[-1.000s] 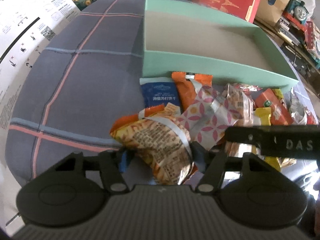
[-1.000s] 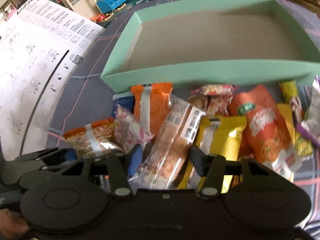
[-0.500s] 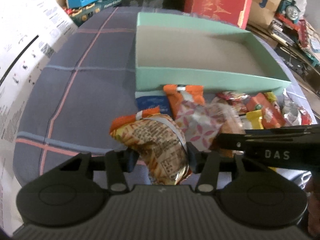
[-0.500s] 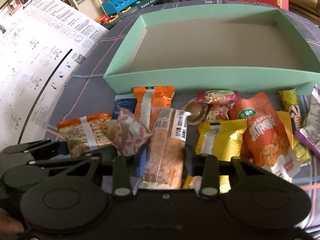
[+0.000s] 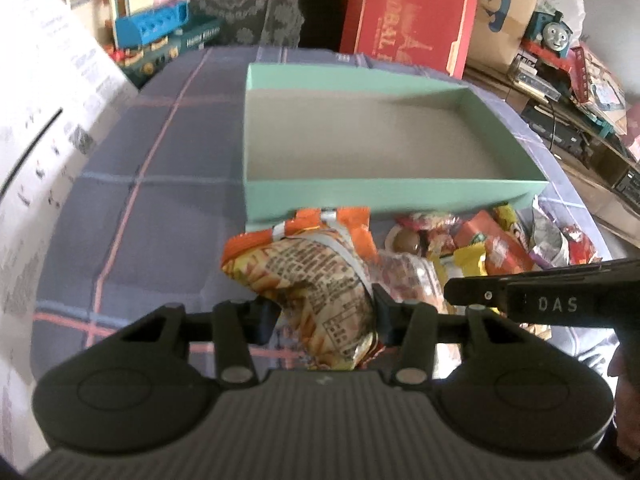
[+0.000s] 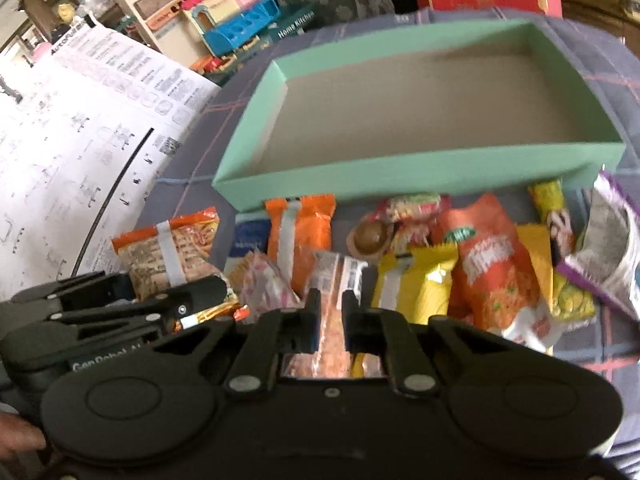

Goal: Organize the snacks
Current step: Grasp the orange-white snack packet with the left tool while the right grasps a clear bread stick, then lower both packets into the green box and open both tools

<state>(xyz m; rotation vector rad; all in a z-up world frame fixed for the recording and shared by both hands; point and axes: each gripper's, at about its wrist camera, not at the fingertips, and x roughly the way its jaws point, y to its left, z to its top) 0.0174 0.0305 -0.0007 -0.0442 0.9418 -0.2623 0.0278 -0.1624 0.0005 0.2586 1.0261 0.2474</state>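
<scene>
The left tool (image 5: pixel 320 308) grips an orange noodle packet (image 5: pixel 308 280), lifted before the green box (image 5: pixel 392 196). Only the right wrist view shows the right tool (image 6: pixel 330 320), its jaws just closed, pinching a clear-wrapped orange bar (image 6: pixel 334 312). The bar's lower end is hidden, and it apparently rests among the desk's snack pile (image 6: pixel 480 264).

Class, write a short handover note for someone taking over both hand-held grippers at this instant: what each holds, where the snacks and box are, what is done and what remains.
Left hand-held gripper: shut on the orange printed snack bag, which looks raised above the pile.
Right hand-held gripper: jaws have just closed on the clear-wrapped orange bar.
The green box sits just behind the pile and nothing is in it.
The rest of the snacks lie loose on the plaid cloth in front of the box.
Done: two packets gripped.
Left: place both in the box, then move the remaining pile.
</scene>
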